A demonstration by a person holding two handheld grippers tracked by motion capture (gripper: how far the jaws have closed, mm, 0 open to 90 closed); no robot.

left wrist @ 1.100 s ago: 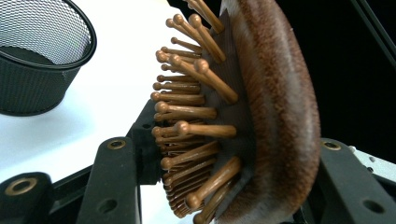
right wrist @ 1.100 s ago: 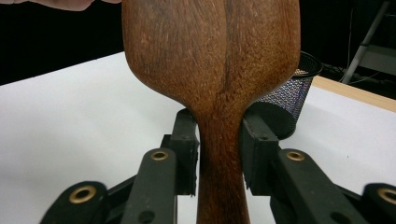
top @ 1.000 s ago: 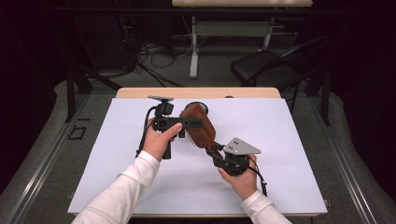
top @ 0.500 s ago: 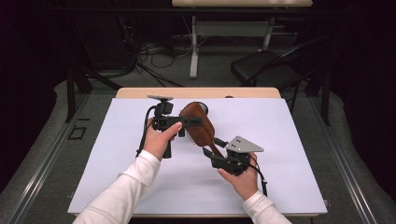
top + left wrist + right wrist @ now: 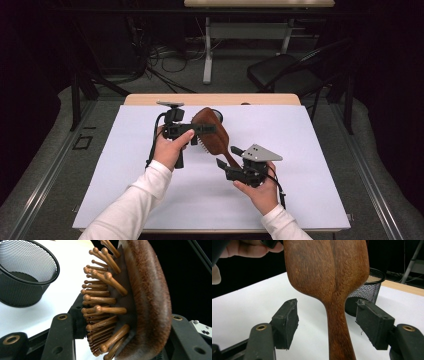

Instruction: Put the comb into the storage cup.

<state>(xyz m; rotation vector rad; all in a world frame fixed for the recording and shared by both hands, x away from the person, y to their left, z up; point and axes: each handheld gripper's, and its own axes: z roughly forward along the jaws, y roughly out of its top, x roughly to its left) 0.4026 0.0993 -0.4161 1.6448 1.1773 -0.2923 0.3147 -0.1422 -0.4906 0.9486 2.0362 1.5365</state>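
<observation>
My left tongs [image 5: 209,129] clamp the hairbrush [image 5: 212,134] head above the worktop [image 5: 310,165]; right tongs [image 5: 223,164] bracket its handle, just opening.

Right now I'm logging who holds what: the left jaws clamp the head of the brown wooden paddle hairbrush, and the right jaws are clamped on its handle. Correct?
Not quite. The left gripper does clamp the head of the brown wooden paddle hairbrush. The right gripper has just been opening: in the right gripper view the handle stands between its jaws with a gap on each side, so the right jaws are not clamped on it.

The hairbrush [image 5: 212,135] hangs above the table [image 5: 320,150] between both grippers — head in the left gripper [image 5: 192,131], handle between the right gripper [image 5: 325,325] pads, untouched — mesh cup [image 5: 368,286] behind.
</observation>
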